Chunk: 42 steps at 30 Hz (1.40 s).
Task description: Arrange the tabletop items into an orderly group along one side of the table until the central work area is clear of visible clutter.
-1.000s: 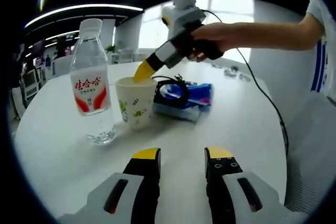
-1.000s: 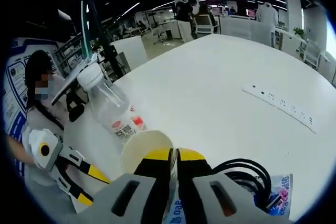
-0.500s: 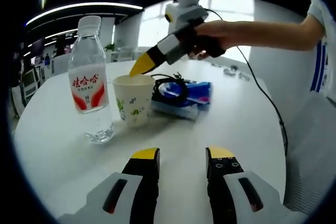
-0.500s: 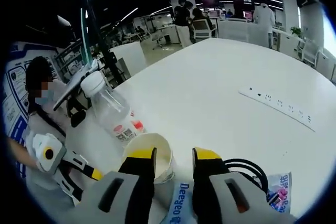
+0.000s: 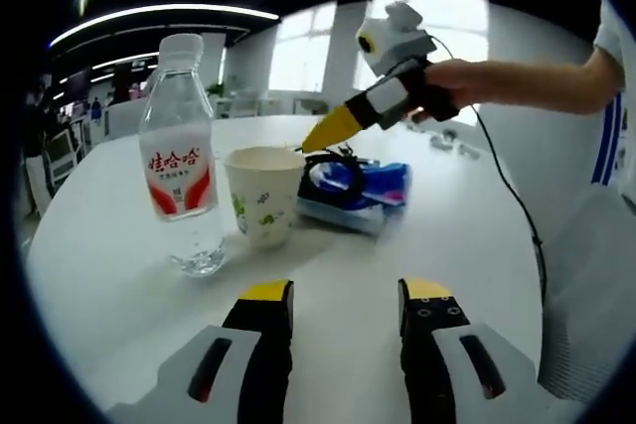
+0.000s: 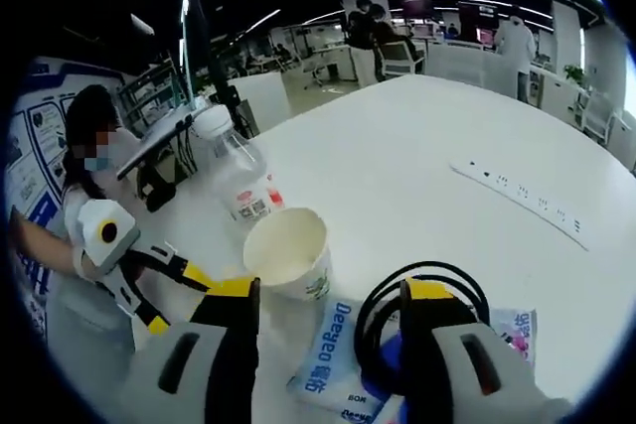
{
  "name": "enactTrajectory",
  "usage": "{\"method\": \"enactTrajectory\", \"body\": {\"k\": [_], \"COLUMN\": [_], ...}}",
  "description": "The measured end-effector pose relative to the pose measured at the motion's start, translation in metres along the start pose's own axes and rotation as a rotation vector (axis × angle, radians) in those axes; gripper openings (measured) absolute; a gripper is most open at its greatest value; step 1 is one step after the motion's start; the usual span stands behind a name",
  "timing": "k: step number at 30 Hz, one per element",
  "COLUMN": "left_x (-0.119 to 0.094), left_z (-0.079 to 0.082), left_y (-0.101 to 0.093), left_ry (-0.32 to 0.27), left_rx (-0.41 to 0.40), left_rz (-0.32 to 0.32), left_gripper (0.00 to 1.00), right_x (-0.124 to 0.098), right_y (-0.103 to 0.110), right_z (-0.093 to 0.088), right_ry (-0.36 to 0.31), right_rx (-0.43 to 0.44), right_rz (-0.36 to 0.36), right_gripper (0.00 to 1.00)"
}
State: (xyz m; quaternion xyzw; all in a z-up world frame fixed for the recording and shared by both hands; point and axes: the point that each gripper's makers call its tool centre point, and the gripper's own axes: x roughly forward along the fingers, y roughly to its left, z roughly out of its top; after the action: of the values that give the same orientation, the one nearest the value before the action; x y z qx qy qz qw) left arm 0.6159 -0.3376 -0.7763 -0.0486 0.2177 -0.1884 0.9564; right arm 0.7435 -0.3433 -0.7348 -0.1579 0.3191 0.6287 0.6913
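A clear water bottle [image 5: 181, 196] with a red label stands upright at the left of the white table [image 5: 119, 285]. Beside it stands a paper cup [image 5: 263, 196], then a blue tissue pack [image 5: 363, 196] with a coiled black cable [image 5: 333, 168] on top. My left gripper [image 5: 338, 295] hangs open over bare table in front of them. My right gripper [image 5: 320, 136], held by a hand, hovers open above the cup and pack. In the right gripper view its open jaws [image 6: 333, 295] frame the cup [image 6: 288, 255], the pack [image 6: 333, 350], the cable [image 6: 383, 310] and the bottle [image 6: 238, 181].
A white power strip [image 6: 517, 201] lies far out on the table. The left gripper [image 6: 139, 270] and a seated person show at the table's edge. Desks, chairs and people fill the office behind. A black cord [image 5: 507, 196] trails over the table's right side.
My right gripper let go of the paper cup's rim, opened wide and rose up and away from it. The cup stays standing beside the bottle. The left gripper hardly moved.
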Motion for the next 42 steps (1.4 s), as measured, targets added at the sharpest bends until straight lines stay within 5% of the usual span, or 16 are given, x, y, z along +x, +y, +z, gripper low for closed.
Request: {"method": "enactTrajectory", "body": {"k": [27, 32, 42], "left_x": [0.022, 0.031, 0.047], "left_z": [0.024, 0.034, 0.057], "left_y": [-0.026, -0.030, -0.046], "left_ry": [0.010, -0.005, -0.017], "left_rx": [-0.007, -0.045, 0.004], "left_rz": [-0.041, -0.037, -0.041], "left_gripper": [0.41, 0.38, 0.38], "right_x": [-0.048, -0.060, -0.070], "right_y": [-0.013, -0.026, -0.049], "right_z": [-0.041, -0.044, -0.057], "right_ry": [-0.021, -0.056, -0.072], "right_rx": [0.107, 0.154, 0.205], "right_rz": [-0.069, -0.129, -0.215], "right_gripper": [0.54, 0.52, 0.47]}}
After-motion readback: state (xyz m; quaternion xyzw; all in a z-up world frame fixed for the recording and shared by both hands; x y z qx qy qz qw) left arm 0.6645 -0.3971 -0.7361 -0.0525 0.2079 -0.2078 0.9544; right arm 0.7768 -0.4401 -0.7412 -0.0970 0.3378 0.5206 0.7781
